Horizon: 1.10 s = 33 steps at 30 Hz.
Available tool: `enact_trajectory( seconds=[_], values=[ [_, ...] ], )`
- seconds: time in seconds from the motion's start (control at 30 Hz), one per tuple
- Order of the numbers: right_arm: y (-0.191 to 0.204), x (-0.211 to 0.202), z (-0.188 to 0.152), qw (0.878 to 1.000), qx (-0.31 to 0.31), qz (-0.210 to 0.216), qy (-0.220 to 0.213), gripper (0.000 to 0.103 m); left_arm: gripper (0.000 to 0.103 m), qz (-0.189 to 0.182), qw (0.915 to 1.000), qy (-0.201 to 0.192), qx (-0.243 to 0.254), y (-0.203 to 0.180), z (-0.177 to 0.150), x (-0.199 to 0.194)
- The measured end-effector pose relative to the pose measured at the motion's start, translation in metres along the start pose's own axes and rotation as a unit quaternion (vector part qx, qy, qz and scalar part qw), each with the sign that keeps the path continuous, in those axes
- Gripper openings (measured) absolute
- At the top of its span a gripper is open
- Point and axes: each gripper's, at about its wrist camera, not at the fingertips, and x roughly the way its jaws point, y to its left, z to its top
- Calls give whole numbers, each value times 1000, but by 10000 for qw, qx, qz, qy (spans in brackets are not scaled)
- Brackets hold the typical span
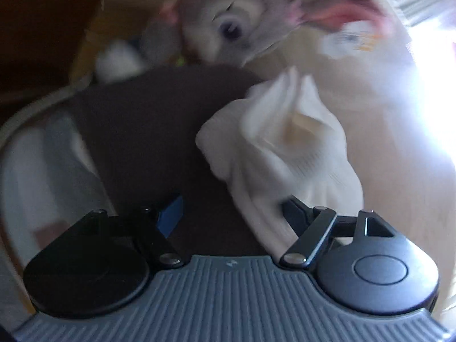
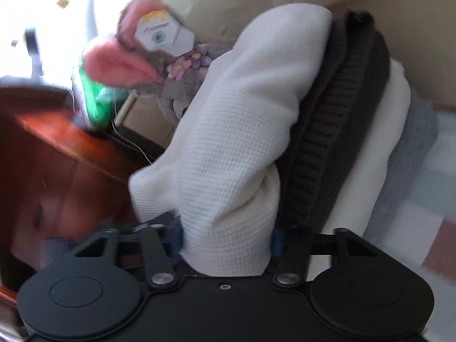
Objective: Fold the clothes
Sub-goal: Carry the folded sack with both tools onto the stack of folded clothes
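Beside the stuffed rabbit (image 1: pixel 228 25), the right gripper (image 2: pixel 226 239) clamps a white garment (image 2: pixel 228 131); the left gripper's (image 1: pixel 228 213) fingers stand apart.

Strong daylight floods in from the far right of the left wrist view and the far left of the right wrist view, burning those corners out to featureless white glare, while the opposite sides fall into deep brown shadow. Motion blur smears most of both pictures: the plush rabbit (image 1: pixel 228 28), the white garment (image 1: pixel 273 142) and the wooden furniture (image 2: pixel 57 154) have soft, streaked edges, though the waffle weave of the white cloth in the right wrist view stays fairly crisp at centre. Fisheye distortion bends lines near the rims, and dark vignetting clips the corners.
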Motion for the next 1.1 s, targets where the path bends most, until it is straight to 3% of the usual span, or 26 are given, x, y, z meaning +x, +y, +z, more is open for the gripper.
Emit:
enact_trajectory(
  seconds=[0.03, 0.1, 0.23, 0.3, 0.37, 0.43, 0.5, 0.57, 0.67, 0.77, 0.93, 1.03, 1.1],
  values=[
    [-2, 0, 0, 9995, 297, 126, 0, 54, 70, -177, 9996, 87, -186, -1, 14, 6],
    [-5, 4, -5, 9954, 858, 420, -13, 53, 67, -82, 9997, -15, 210, -25, 34, 1],
    [-10, 12, -15, 9753, 1968, 1002, -38, 53, 57, 701, 9853, -185, 1547, -78, 37, -18],
    [-10, 18, -22, 9672, 2275, 1129, -18, 60, 56, 1330, 9748, -314, 1764, -86, 29, -28],
    [-1, 24, -33, 9833, 1652, 748, 176, 73, 56, 2051, 9560, -744, 1961, -85, 18, -41],
    [12, 25, -46, 9943, 855, 394, 511, 73, 54, 2677, 9201, -1431, 2474, -88, -1, -59],
    [27, 13, -56, 9981, 58, 205, 576, 73, 54, 2502, 9030, -1793, 2996, -94, -21, -75],
    [43, -11, -59, 9972, -713, 48, 200, 73, 55, 1940, 9066, -1794, 3291, -102, -31, -81],
    [62, -48, -40, 9834, -1460, -124, -1069, 73, 55, 1279, 9110, -1670, 3548, -115, -34, -72],
    [64, -40, -30, 9688, -2043, -464, -1328, 73, 57, 855, 9163, -1399, 3654, -126, -31, -48],
    [65, -17, -16, 9360, -3033, -1055, -1444, 72, 55, 1494, 9272, -1233, 3206, -105, -9, 6],
    [65, -3, -8, 9097, -3606, -1403, -1504, 71, 57, 2194, 9109, -1365, 3216, -94, -14, 10],
    [65, -4, -15, 9067, -3697, -1426, -1448, 72, 61, 2545, 8984, -1459, 3267, -85, -26, 6]
  ],
)
